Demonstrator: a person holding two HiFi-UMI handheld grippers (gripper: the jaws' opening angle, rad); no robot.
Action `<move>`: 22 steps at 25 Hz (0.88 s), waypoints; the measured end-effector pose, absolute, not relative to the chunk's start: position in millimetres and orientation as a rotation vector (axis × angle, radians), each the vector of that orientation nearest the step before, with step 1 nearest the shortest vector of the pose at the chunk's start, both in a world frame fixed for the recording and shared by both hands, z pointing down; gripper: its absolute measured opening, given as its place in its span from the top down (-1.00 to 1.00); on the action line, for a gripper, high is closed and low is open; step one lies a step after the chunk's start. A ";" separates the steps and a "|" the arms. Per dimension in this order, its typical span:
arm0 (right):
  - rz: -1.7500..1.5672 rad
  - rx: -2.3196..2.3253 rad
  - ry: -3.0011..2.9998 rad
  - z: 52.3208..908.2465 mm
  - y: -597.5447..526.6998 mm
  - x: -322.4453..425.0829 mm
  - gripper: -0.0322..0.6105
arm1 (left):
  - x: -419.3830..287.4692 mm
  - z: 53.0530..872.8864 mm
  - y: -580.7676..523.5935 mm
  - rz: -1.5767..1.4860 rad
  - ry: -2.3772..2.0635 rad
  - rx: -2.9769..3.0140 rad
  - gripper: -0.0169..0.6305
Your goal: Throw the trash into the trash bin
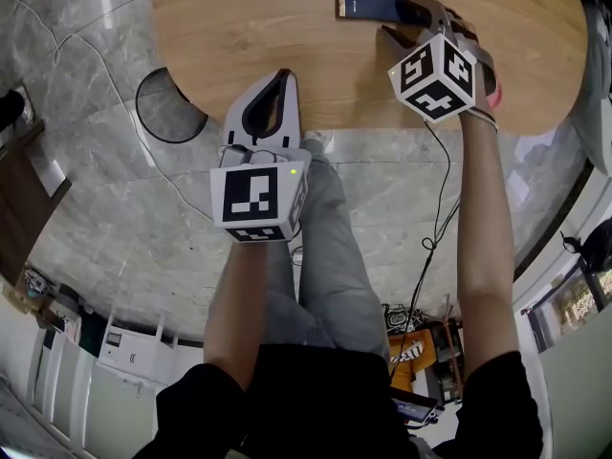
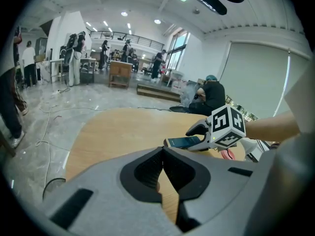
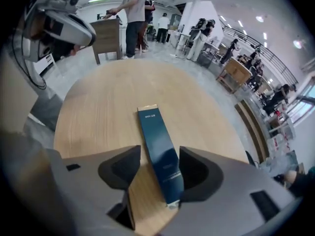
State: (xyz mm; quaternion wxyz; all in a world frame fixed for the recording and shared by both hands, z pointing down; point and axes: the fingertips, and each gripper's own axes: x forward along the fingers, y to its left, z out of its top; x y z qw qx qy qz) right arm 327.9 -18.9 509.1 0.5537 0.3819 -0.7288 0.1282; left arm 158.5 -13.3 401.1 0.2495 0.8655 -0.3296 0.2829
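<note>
pickup step. right tongs [image 3: 158, 156] wide, straddling the blue box [image 3: 153, 132], which lies flat on the worktop [image 1: 268, 27]; no squeeze yet. left tongs [image 2: 162, 154] closed, empty. next: clamp box, carry to trash bin [image 1: 138, 106] beside worktop edge.

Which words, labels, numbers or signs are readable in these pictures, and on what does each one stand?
No text is readable for certain.
Blue box: small white print near its far end, too blurred to read.
Left gripper and right gripper: their cubes bear black-and-white square markers, no letters.
</note>
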 end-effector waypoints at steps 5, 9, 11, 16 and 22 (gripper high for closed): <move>0.276 0.798 -1.709 521.0 -24.6 329.1 0.20 | 150.2 401.1 -17.0 0.768 -0.917 2.346 0.94; 0.350 0.776 -1.739 522.7 -25.0 328.5 0.21 | 145.7 399.7 -17.1 0.762 -0.924 2.341 0.94; 0.414 0.779 -1.754 525.1 -24.2 328.5 0.21 | 143.4 399.9 -16.4 0.758 -0.924 2.341 0.94; 0.482 0.805 -1.726 523.7 -19.2 325.5 0.27 | 139.0 397.6 -12.7 0.749 -0.932 2.337 0.94; 0.690 1.060 -1.878 495.4 -10.6 284.7 0.29 | 126.1 391.7 -9.4 0.719 -0.954 2.334 0.94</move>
